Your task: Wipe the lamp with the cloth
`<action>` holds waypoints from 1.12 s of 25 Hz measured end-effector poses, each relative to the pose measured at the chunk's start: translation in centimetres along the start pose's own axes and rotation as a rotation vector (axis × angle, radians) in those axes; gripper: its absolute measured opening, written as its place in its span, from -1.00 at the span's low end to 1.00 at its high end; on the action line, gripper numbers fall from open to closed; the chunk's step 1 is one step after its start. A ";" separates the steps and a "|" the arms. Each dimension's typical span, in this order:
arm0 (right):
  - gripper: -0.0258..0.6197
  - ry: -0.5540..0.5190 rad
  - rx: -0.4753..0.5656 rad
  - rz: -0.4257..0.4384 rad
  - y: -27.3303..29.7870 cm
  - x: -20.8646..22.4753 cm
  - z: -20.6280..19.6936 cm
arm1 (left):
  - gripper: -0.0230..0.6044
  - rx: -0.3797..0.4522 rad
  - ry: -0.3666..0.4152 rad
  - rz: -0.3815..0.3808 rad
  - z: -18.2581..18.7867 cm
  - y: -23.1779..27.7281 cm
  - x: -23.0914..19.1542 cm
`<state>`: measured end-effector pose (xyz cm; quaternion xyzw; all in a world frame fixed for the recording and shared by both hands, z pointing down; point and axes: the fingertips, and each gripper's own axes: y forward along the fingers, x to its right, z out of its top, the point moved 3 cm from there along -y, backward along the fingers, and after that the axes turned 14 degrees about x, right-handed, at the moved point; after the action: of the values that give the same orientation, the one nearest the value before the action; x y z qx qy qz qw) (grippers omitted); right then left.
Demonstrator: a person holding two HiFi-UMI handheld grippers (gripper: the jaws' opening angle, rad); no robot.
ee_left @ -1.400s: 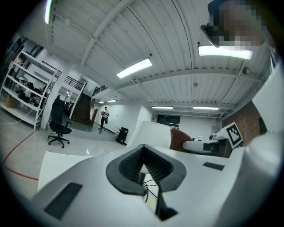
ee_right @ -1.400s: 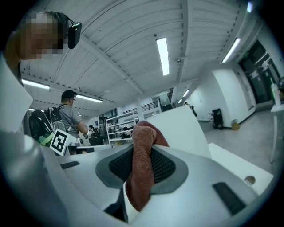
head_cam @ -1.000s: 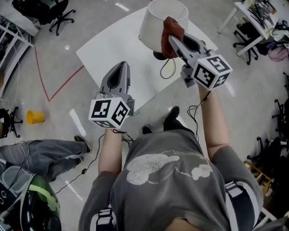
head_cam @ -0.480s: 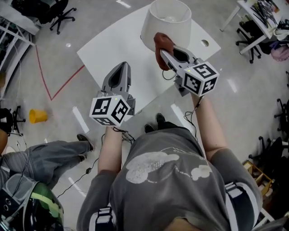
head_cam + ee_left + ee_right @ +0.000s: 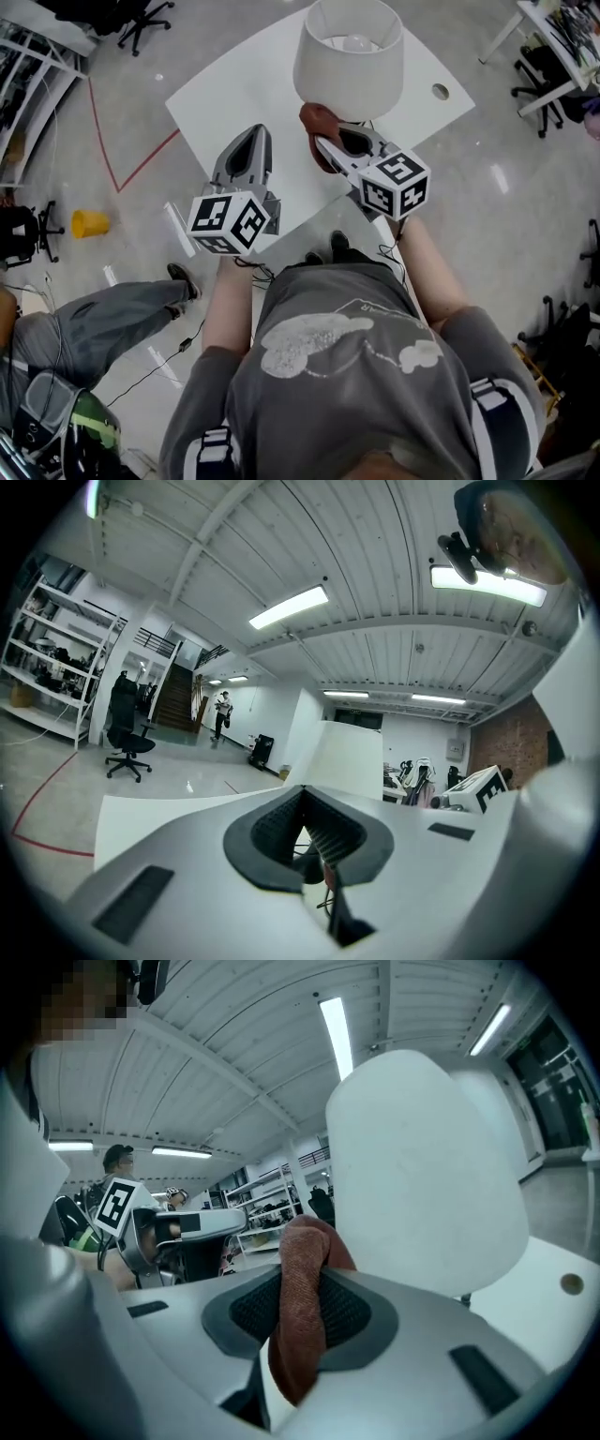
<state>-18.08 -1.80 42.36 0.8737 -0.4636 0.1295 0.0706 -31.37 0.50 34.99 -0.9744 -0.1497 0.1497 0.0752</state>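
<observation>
My right gripper [image 5: 323, 145] is clamped on the rust-brown cloth [image 5: 314, 120], a fold bulging past the tips. Just beyond it, far and slightly right, the lamp [image 5: 349, 56] stands upright on the white table [image 5: 234, 94], and the cloth sits at the shade's near lower rim. My left gripper [image 5: 249, 136], jaws together and empty, hangs further off to the left, so the wiping falls to the right.

Moved: right gripper [image 5: 321, 145] clamped on cloth [image 5: 312, 118], from the lampshade [image 5: 349, 66] upper side down to its lower rim, leftward toward frame centre, cloth now under the shade's edge.
</observation>
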 end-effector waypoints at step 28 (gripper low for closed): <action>-0.64 -0.104 0.342 -0.439 6.3 -1.5 11.0 | -0.90 -0.008 -0.113 -0.296 4.2 4.2 -10.5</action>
<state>-22.27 -6.83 31.42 0.9579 -0.2377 0.1426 -0.0754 -41.13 -6.36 33.02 -0.9320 -0.2962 0.1912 0.0842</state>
